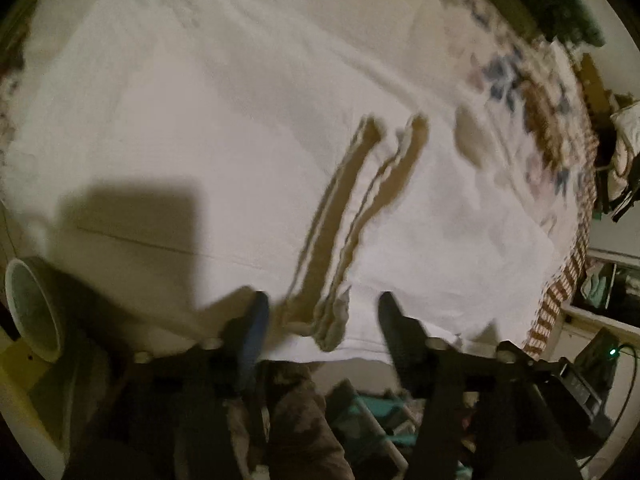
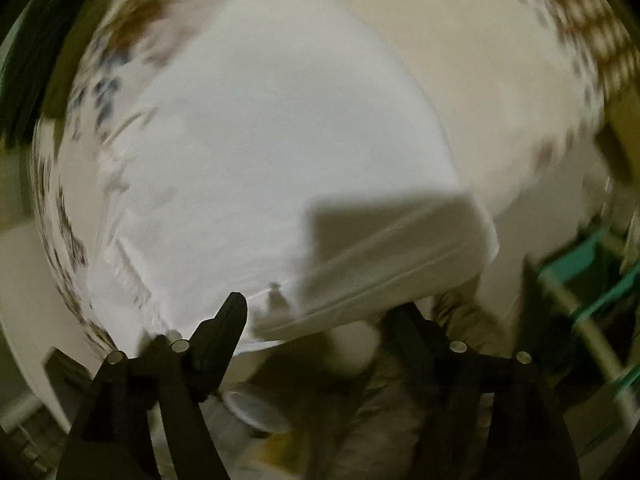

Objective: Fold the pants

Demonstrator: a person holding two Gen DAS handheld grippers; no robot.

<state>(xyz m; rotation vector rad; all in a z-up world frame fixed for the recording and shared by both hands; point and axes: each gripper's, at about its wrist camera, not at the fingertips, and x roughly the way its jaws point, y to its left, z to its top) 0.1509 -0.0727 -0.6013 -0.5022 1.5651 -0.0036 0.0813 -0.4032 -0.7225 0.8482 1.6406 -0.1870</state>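
The white pants (image 1: 200,120) lie spread flat across the bed and fill most of the left wrist view. A raised ridge of pinched cloth (image 1: 340,220) runs from the near hem away from me. My left gripper (image 1: 323,314) hovers at that hem, open, with the ridge's near end between its fingers (image 1: 256,316) but untouched by them. The right wrist view is blurred. It shows the pants (image 2: 260,140) with a folded near edge (image 2: 380,296). My right gripper (image 2: 319,314) stands open just over that edge, nothing pressed between its fingertips.
A flower-patterned bedspread (image 1: 536,112) with a checked border (image 1: 560,280) lies under the pants. A white round tub (image 1: 32,308) stands at the near left. A teal rack (image 2: 592,264) and a person's patterned trouser leg (image 1: 296,408) are below the bed edge.
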